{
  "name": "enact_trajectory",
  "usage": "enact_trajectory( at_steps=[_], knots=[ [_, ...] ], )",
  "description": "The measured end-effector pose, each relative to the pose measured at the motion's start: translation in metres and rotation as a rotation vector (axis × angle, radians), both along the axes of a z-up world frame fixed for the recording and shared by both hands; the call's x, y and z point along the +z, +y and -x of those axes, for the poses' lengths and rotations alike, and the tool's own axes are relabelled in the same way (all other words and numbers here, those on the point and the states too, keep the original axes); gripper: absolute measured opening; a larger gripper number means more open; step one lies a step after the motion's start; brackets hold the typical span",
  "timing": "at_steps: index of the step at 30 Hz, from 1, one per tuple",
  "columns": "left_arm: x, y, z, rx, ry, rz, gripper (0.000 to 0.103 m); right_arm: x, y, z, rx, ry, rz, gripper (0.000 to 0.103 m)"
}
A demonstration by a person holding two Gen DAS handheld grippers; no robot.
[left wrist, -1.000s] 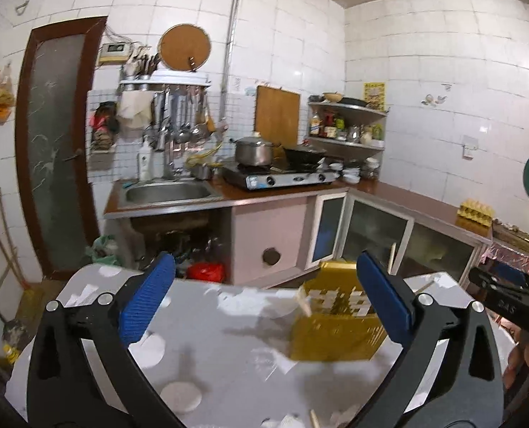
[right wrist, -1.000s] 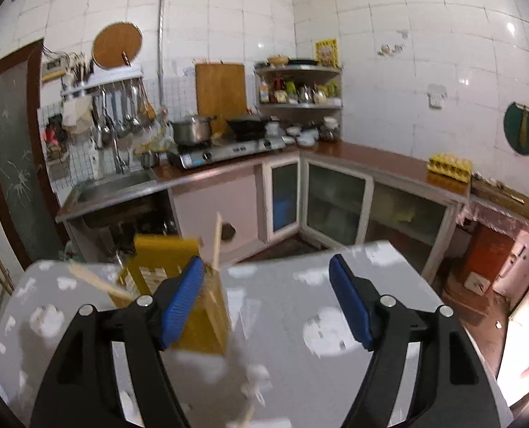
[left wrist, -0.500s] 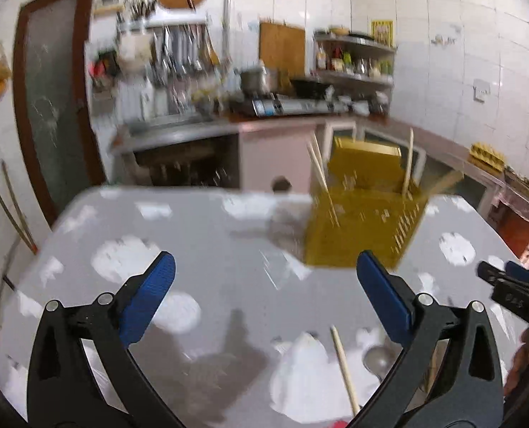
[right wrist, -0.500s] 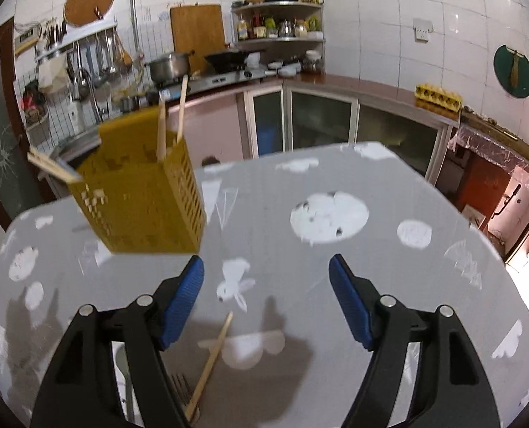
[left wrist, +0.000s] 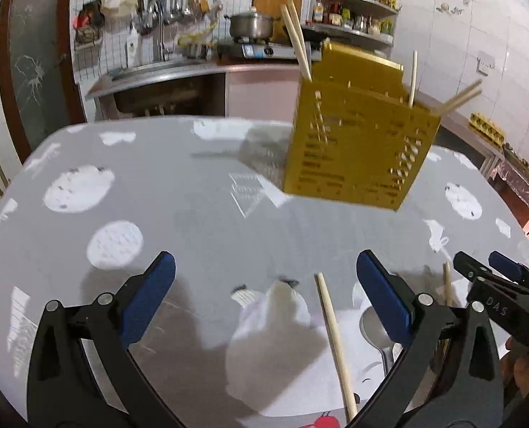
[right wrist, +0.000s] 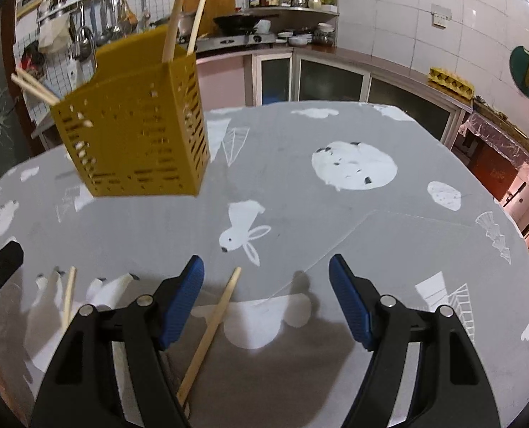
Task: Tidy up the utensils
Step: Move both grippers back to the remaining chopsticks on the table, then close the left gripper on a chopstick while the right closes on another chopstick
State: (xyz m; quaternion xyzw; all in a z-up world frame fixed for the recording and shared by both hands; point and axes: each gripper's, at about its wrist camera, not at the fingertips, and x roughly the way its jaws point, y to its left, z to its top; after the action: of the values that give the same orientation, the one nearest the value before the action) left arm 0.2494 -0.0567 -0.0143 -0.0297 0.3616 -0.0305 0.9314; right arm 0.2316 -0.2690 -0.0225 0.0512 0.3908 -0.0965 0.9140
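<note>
"DAS" is read on the right tool (left wrist: 492, 278) — both it and the left tool (left wrist: 264, 285) are released; the caddy (left wrist: 360, 142) is set mid-worktop (left wrist: 193, 214).

The only lettering I can read is "DAS", printed in pale letters on the black body of my right gripper (left wrist: 498, 278); everything else is illegible.

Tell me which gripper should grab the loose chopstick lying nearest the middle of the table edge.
Left. The chopstick lies between the open fingers of the left gripper. In the right wrist view the same chopstick sits under the left finger of the right gripper, off its centre line. Both are open.
</note>
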Motion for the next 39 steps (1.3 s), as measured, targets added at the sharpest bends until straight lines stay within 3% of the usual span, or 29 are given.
enact_trajectory(
  at_steps=[2,4,7,9,11,13,15,19,25,32,39],
  knots=[
    [-0.007,-0.003,-0.004,0.001,0.029,0.009,0.098,-0.007,0.000,-0.004,-0.002,0.028,-0.014,0.068],
    [-0.016,-0.006,-0.010,0.004,0.071,0.022,0.098,-0.015,0.001,-0.008,0.002,0.066,-0.026,0.056],
    [-0.024,-0.009,-0.015,0.003,0.108,0.030,0.096,-0.017,0.003,-0.010,0.005,0.077,-0.016,0.053],
    [-0.028,-0.012,-0.017,-0.008,0.127,0.037,0.092,-0.016,0.004,-0.012,0.010,0.085,-0.023,0.044],
    [-0.031,-0.015,-0.018,-0.014,0.154,0.051,0.085,-0.015,0.007,-0.014,0.014,0.089,-0.032,0.037],
    [-0.035,-0.020,-0.021,-0.027,0.192,0.072,0.072,-0.015,0.011,-0.015,0.020,0.085,-0.031,0.031],
    [-0.036,-0.027,-0.020,-0.032,0.182,0.042,0.064,-0.015,0.014,-0.015,0.030,0.081,-0.027,0.023],
    [-0.038,-0.036,-0.021,-0.055,0.179,-0.002,0.044,-0.014,0.013,-0.016,0.032,0.077,-0.043,0.017],
    [-0.036,-0.039,-0.029,-0.084,0.217,0.032,0.010,-0.014,0.012,-0.022,0.032,0.080,-0.059,0.011],
    [-0.036,-0.046,-0.031,-0.100,0.210,0.007,0.006,-0.013,0.013,-0.024,0.050,0.067,-0.065,0.007],
    [-0.030,-0.040,-0.026,-0.110,0.201,0.034,0.005,-0.003,0.008,-0.016,0.059,0.041,-0.092,0.006]
  ],
)
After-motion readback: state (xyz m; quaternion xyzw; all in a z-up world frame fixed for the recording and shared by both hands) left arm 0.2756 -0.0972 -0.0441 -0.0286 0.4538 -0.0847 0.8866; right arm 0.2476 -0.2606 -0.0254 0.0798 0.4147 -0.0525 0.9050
